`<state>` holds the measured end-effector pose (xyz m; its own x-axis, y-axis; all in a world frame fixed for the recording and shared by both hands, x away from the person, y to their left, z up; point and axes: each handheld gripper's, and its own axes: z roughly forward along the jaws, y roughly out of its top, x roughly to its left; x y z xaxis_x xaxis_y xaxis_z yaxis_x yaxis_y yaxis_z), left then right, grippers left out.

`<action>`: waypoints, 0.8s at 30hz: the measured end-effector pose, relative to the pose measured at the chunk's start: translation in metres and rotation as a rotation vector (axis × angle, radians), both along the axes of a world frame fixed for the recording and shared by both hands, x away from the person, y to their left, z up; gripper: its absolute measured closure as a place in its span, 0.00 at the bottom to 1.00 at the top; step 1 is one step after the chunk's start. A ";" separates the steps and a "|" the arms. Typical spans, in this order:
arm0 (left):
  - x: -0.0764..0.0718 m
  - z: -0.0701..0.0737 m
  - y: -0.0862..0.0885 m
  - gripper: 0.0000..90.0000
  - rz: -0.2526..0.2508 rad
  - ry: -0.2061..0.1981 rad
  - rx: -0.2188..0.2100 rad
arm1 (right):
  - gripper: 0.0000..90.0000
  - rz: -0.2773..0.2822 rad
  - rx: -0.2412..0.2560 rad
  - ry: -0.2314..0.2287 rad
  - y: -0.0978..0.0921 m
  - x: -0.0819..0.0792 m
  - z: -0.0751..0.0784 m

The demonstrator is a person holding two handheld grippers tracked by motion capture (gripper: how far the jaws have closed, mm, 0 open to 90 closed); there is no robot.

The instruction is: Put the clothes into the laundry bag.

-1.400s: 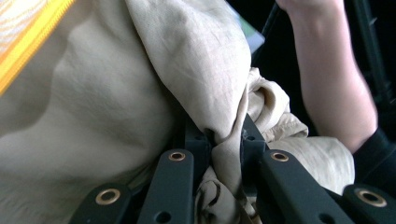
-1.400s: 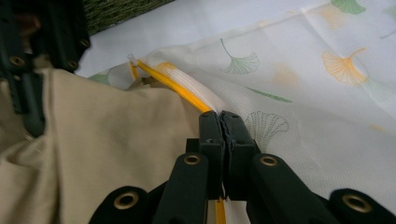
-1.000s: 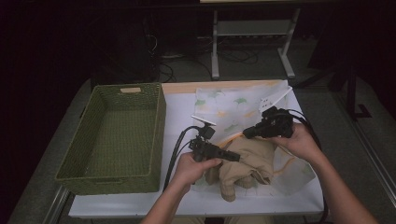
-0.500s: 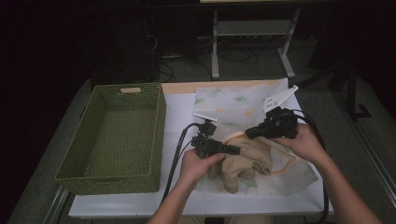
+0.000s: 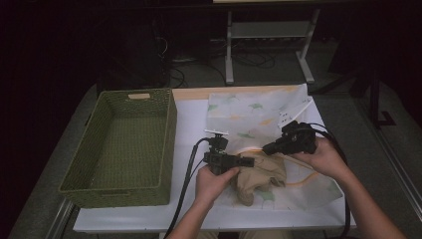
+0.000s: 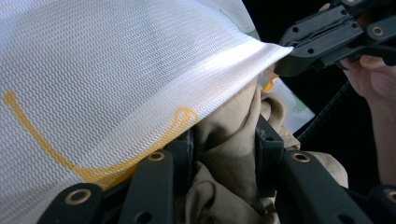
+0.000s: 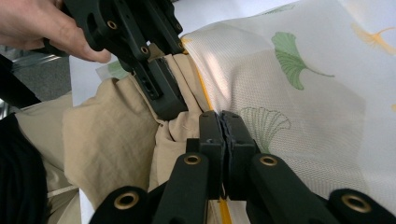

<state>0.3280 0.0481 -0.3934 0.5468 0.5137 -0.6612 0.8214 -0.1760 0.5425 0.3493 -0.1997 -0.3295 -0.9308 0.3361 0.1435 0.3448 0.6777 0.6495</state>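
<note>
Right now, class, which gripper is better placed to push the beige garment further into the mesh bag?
Left. The left gripper is shut on the beige garment at the bag's mouth. The right gripper pinches the mesh bag's edge, holding it open, so it probably should stay.

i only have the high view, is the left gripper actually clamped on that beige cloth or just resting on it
Observer: Clamped. In the left gripper view, the left gripper has a fold of the crumpled beige cloth pinched between its black jaws.
Operator: and the right one, what has it got
Observer: The right gripper is shut on the rim of the white mesh bag with green leaf prints, right at its yellow zip edge.
Operator: is the bag mouth lifted off the cloth
Observer: Yes, the left gripper view shows the mesh rim held up over the cloth like a flap.
</note>
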 end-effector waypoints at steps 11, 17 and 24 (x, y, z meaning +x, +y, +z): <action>-0.013 -0.005 -0.015 0.89 -0.011 -0.073 0.033 | 0.97 0.016 0.004 -0.002 0.003 -0.008 -0.001; -0.002 0.003 -0.020 0.88 0.093 -0.127 0.023 | 0.97 -0.009 0.037 -0.016 -0.005 -0.008 0.006; -0.009 -0.020 -0.024 0.63 0.098 -0.069 0.008 | 0.97 -0.005 0.000 0.017 -0.006 -0.007 -0.011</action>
